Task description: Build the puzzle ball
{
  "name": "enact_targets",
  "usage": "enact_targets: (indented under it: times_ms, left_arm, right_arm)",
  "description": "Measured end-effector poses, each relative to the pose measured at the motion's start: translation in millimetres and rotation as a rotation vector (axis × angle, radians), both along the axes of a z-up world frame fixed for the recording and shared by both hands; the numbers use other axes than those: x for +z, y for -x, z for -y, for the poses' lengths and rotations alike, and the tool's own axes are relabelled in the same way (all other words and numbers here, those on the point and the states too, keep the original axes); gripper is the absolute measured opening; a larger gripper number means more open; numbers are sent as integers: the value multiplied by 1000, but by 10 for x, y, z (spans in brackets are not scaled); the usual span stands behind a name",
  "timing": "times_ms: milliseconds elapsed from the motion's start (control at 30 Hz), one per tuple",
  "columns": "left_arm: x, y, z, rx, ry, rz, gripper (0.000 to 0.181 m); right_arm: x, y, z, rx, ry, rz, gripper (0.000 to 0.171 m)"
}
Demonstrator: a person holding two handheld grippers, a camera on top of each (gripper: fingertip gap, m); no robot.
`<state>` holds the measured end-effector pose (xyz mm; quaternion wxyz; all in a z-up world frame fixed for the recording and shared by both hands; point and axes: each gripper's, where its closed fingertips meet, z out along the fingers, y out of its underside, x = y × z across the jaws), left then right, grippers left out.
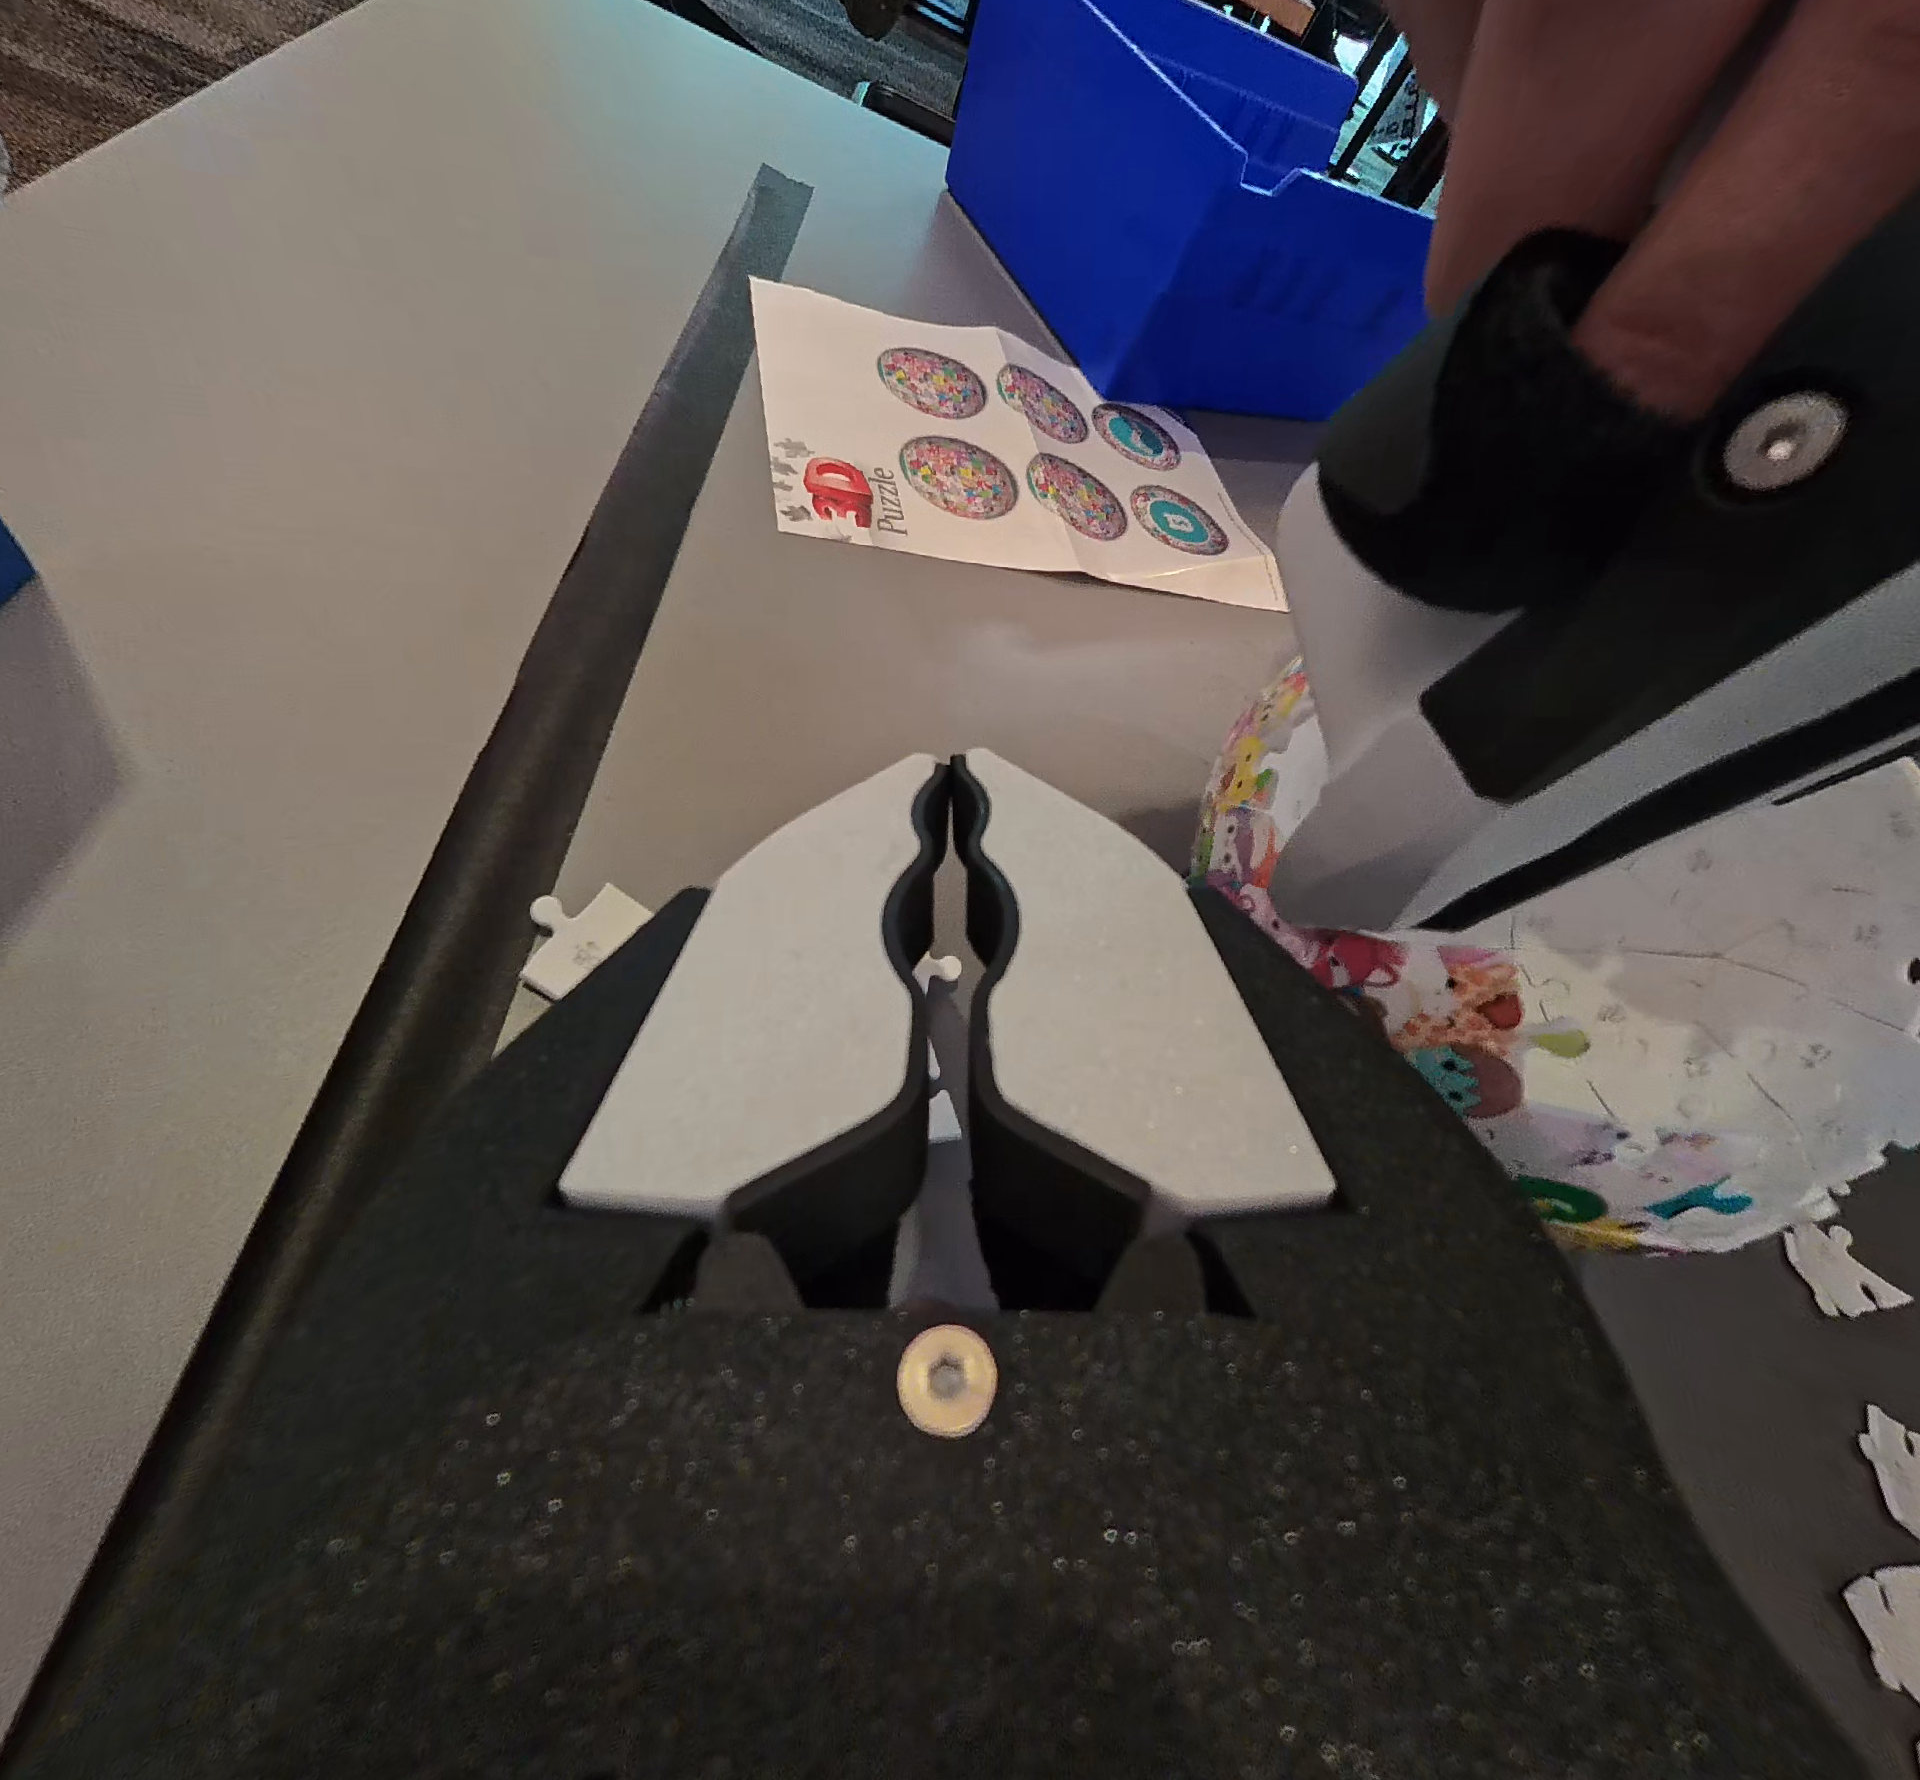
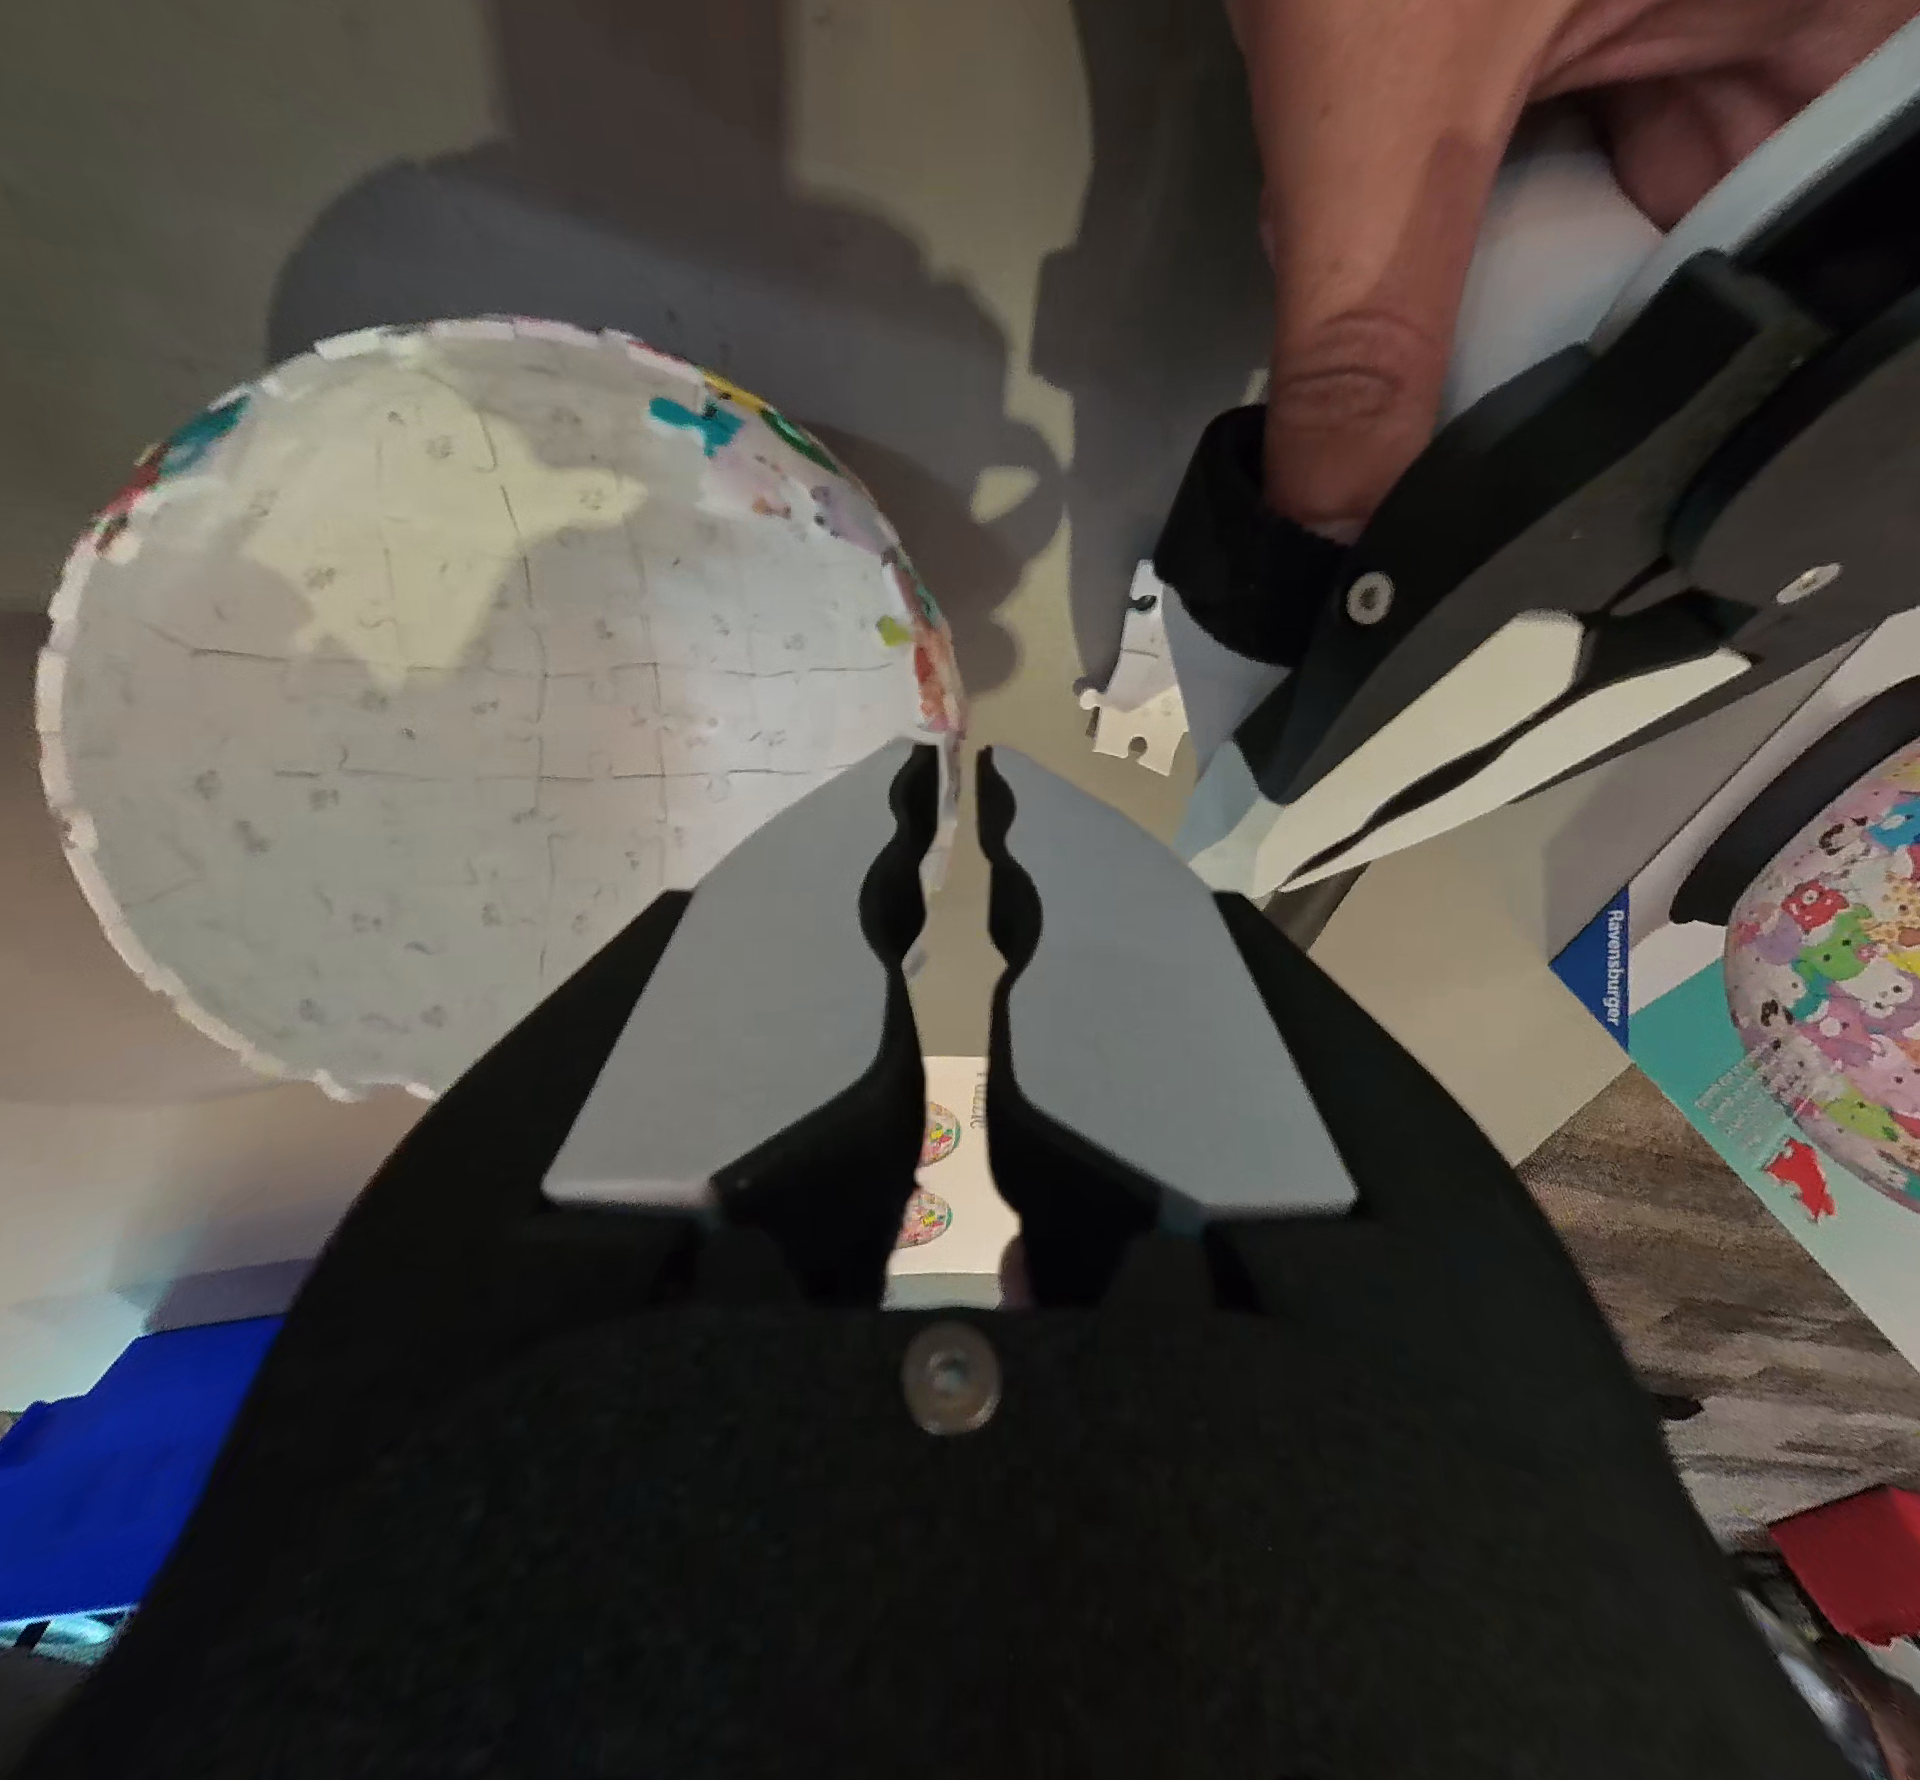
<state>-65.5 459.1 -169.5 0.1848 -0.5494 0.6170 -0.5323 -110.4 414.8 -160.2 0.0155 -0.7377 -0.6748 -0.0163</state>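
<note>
Puzzle ball (image 2: 416, 691), a half-built shell, lies on the desk (image 1: 312, 380) with its hollow white inside turned toward the right gripper (image 2: 961, 764), whose fingers stand narrowly apart at its rim. Left gripper (image 1: 951, 774), fingers together, hangs just beside the ball over a white piece (image 2: 1132, 712); whether it pinches that piece cannot be told. Best practice, likely: steady the shell at the rim, line up the tabs, and press lightly so that joined pieces do not pop loose.
</note>
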Motion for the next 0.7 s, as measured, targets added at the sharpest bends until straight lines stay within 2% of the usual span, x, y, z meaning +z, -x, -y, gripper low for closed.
enact_targets:
  times_ms: [233, 400, 700]
  left_arm:
    - [-5, -1, 6, -3, -5, -2, 0]
    - [-6, -2, 6, -3, -4, -3, 0]
    - [-7, -3, 8, -4, -5, -5, 0]
  right_arm:
    - [-15, 68, -14, 40, -11, -57, 11]
    - [-16, 73, -26, 41, -9, -109, 3]
    - [-25, 68, -23, 20, -9, -157, 2]
